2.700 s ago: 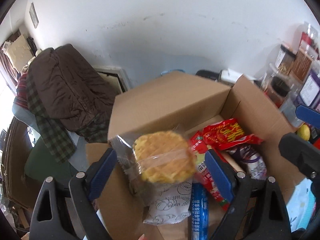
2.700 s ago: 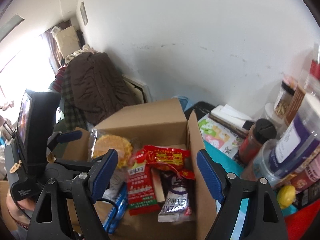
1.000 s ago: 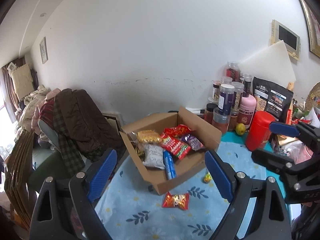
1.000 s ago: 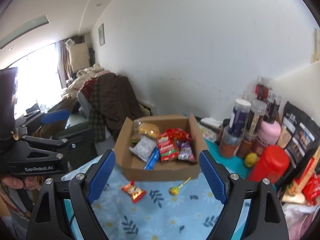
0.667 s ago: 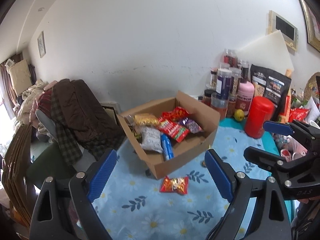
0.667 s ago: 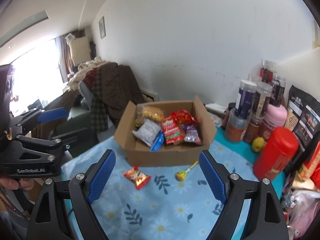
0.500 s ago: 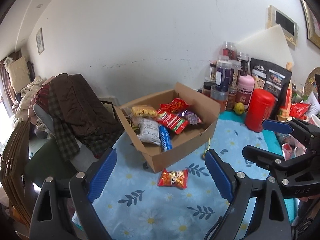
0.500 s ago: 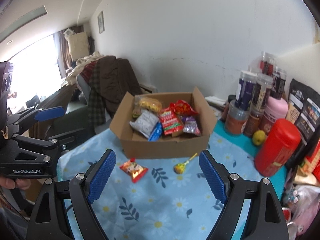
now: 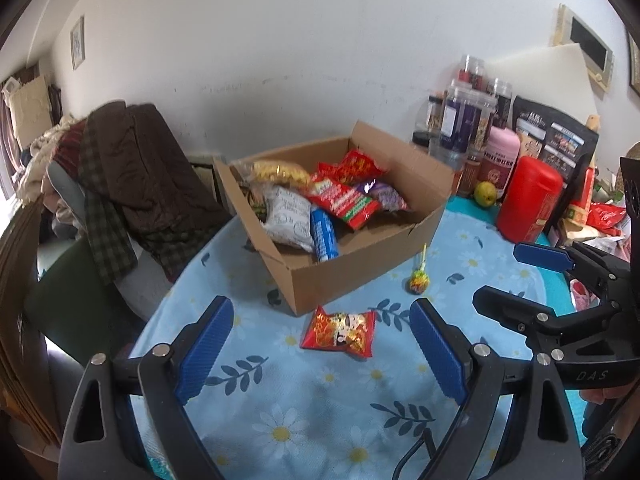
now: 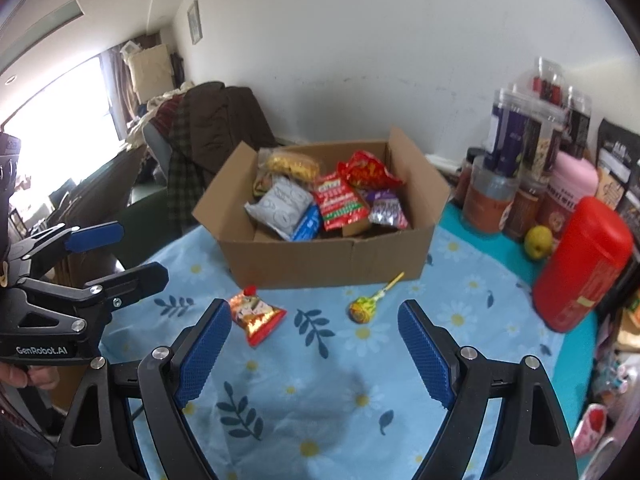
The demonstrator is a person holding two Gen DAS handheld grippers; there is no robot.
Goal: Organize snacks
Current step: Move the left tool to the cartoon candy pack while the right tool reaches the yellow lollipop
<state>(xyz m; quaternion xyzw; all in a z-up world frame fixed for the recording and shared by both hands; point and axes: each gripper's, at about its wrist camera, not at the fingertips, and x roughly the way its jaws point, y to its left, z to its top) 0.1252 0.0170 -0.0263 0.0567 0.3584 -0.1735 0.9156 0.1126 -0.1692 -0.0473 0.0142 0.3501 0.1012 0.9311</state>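
Two snacks lie loose on your blue floral tablecloth (image 9: 280, 420): a red packet (image 9: 339, 331) just in front of the cardboard box (image 9: 360, 268), and a lollipop (image 9: 418, 278) close beside the box's front wall. Your left gripper (image 9: 320, 356) hangs spread wide over the cloth, holding nothing; your right gripper (image 10: 316, 350) is equally wide and holds nothing. Only your left view shows the framed pictures high on the right wall; only your right view shows the bright window at far left. Each view catches the other gripper from the side. Inside the box sit several wrapped snacks, among them a blue packet (image 10: 306, 222).
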